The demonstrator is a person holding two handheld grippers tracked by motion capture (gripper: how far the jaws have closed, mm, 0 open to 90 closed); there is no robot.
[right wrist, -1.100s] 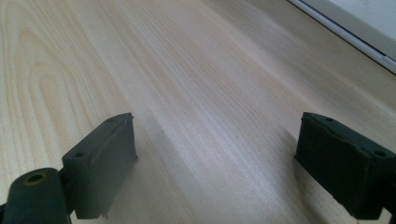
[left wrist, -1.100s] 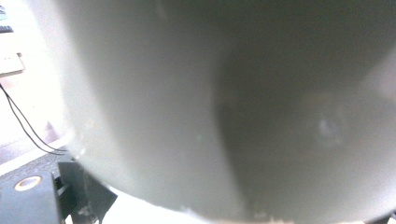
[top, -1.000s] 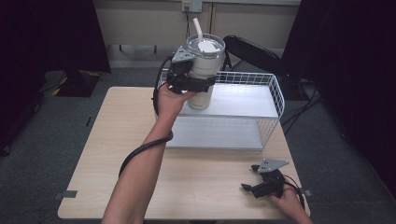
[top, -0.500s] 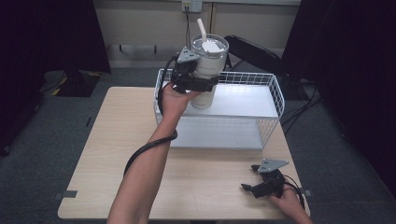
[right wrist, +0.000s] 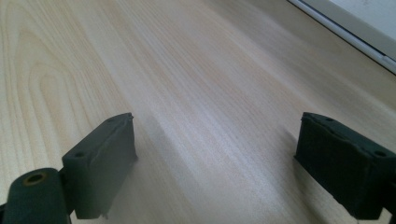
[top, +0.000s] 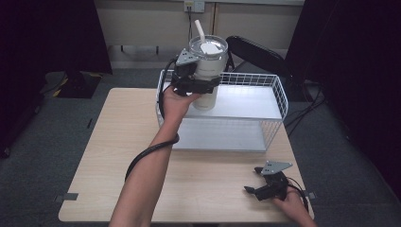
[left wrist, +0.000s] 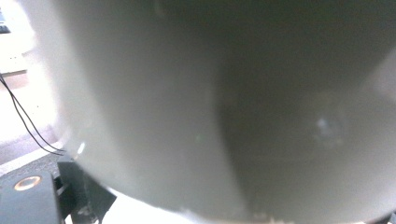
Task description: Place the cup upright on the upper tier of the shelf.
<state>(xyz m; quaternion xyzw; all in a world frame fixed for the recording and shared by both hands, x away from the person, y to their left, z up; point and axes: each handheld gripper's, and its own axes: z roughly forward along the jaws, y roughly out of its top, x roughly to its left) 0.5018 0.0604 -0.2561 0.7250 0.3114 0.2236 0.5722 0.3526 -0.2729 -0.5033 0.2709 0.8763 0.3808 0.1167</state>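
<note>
The white tumbler (top: 207,71), lidded and with a straw (top: 200,32) standing out of its top, was up in the air over the near-left corner of the wire basket (top: 279,97), its base clear above the basket's white shelf. The left gripper (top: 196,85) had it pinched around the middle of its body, the jaws clamped on either side; in the left gripper view the cup's pale wall (left wrist: 187,102) sat so close between the fingers that it blotted out nearly everything past them.

Over the last second the cup had gone up and a little farther back. A second earlier its lid sat lower against the basket's rear rim; now it stood higher, in front of the wall behind the table, with the person's left forearm stretched longer beneath it. To me that read as a lift out of the basket rather than a setting-down, though I could not swear which way it was bound.

The right gripper (top: 265,187) had not stirred. It lay low on the wooden table (top: 118,142) near the front-right corner, well apart from the cup, its fingers (right wrist: 100,163) spread wide with nothing but bare wood grain between them.
</note>
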